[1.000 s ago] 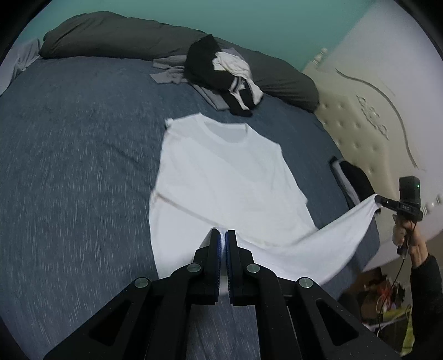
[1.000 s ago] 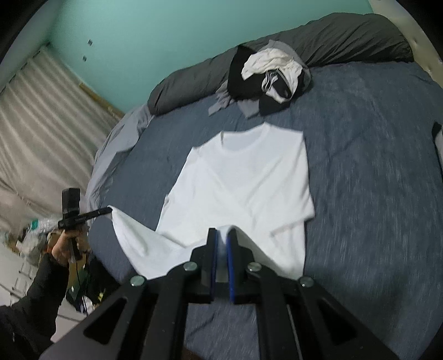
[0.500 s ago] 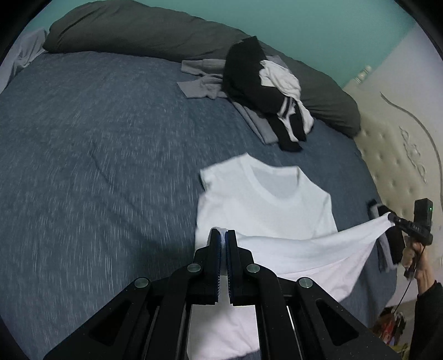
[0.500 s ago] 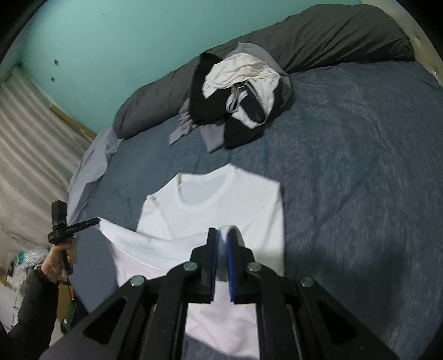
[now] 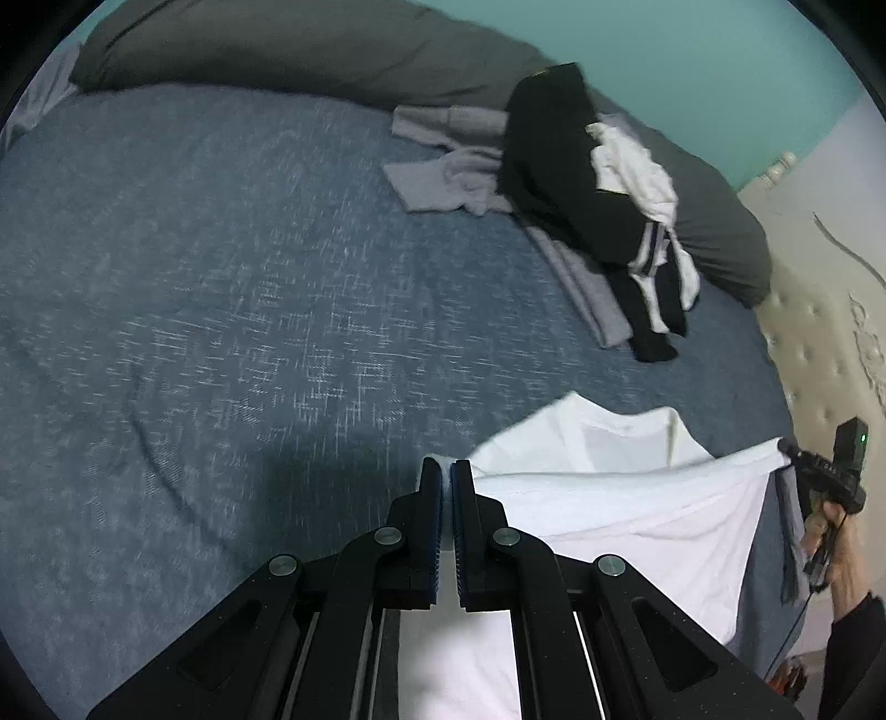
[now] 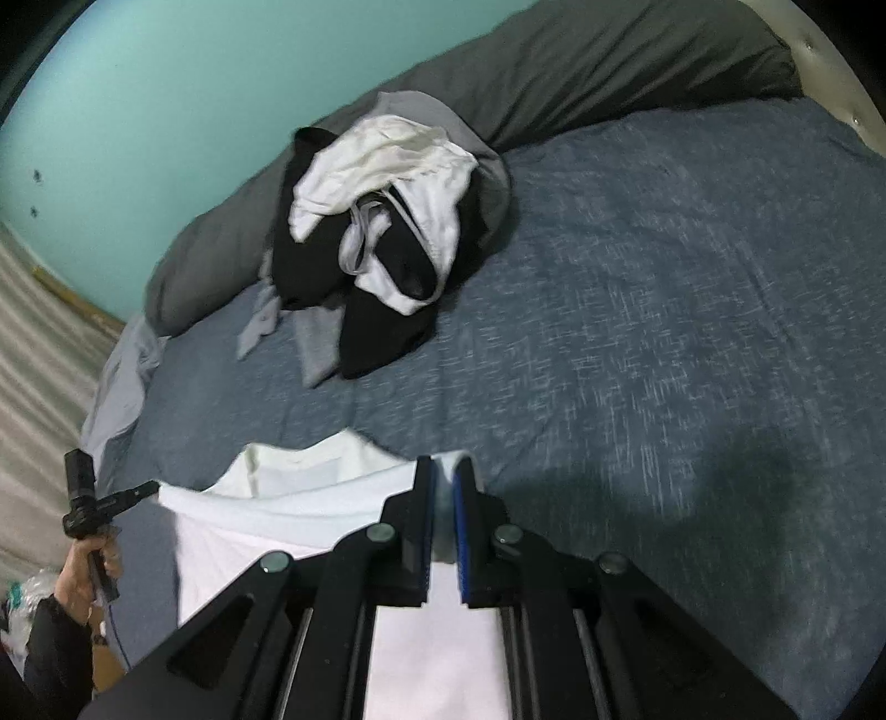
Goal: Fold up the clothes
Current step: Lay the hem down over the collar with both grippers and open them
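Note:
A white T-shirt (image 5: pixel 626 498) lies on the blue-grey bed, its bottom hem lifted and carried over toward its collar (image 5: pixel 614 429). My left gripper (image 5: pixel 446 471) is shut on one hem corner. In the right wrist view my right gripper (image 6: pixel 443 468) is shut on the other hem corner of the T-shirt (image 6: pixel 293 504). The hem stretches taut between the two grippers. Each wrist view shows the other gripper at the far end of the hem, the right gripper (image 5: pixel 789 451) and the left gripper (image 6: pixel 147 490), each held by a hand.
A heap of black, white and grey clothes (image 5: pixel 587 188) (image 6: pixel 382 221) lies at the far side of the bed, against a long dark grey duvet roll (image 5: pixel 310 50). A cream tufted headboard (image 5: pixel 819 310) stands at the right. Open blue-grey bedcover (image 5: pixel 194 288) spreads to the left.
Both grippers have carried the hem forward over the shirt toward the collar and lower. The shirt's visible body has shrunk to the collar area; the clothes heap looks nearer.

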Demonstrator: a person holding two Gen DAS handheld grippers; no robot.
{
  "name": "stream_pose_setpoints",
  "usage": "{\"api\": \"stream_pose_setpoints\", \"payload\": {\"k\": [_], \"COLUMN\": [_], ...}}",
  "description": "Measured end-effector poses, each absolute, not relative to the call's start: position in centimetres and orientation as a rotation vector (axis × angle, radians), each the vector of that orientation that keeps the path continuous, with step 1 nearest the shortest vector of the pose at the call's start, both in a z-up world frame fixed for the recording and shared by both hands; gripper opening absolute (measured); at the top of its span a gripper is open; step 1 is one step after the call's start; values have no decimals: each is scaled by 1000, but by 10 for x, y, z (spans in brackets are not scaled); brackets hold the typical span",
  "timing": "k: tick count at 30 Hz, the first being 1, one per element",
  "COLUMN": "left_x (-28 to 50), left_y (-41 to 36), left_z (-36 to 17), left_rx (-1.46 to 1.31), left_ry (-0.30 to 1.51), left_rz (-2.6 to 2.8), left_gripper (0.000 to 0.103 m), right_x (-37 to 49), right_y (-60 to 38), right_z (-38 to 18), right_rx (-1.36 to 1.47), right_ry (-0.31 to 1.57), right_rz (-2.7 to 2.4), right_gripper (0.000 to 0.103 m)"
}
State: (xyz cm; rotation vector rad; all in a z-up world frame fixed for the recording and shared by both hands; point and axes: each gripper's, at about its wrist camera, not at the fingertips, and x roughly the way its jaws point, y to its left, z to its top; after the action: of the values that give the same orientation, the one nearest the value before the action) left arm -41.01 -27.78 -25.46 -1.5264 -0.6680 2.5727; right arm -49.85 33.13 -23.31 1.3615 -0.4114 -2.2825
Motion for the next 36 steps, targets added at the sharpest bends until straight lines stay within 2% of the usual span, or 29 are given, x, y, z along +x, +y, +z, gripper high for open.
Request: {"api": "stream_pose_setpoints", "payload": {"k": [8,10,11,12,13,16,20,26,31,36], "left_x": [-429,-429,-428,-424,-420,-407,-385,-373,-391,-412], "left_y": [-284,-285,-286,-290,-295,-307,-273,-209,-196,-203], "left_z": [-307,-314,-316,-310,-303,-282,-262,-285,-310,-315], "left_rx": [-1544,-1548,-1544,-1508,-1471,-1363,-1355,-1466,-1566,-1544], "left_ry": [-760,-788,-803,-819,-836,-876,-629,-258,-142,-158], "left_rz": [2583,2575,2576,2600,2624,2693,2685,2600,2581,2625], "left_gripper": [5,10,21,27,34,34,34,34,34,34], "right_x": [-522,-523,-523,-521,-520,-514,-488,-441,-446,-470], "right_y": [326,330,332,334,339,352,336,272,249,248], "right_z": [-284,-293,-295,-294,-289,-268,-247,-269,-296,-313], "right_rx": [1420,1435,1443,1455,1441,1357,1283,1301,1356,1377], "right_ry": [-437,-465,-471,-444,-445,-456,-304,202,291,275], "right_rz": [-2312,-2325,-2335,-2384,-2421,-2499,-2427,-2319,-2277,-2332], "right_gripper": [6,7,17,27,43,43,43,43,43,43]}}
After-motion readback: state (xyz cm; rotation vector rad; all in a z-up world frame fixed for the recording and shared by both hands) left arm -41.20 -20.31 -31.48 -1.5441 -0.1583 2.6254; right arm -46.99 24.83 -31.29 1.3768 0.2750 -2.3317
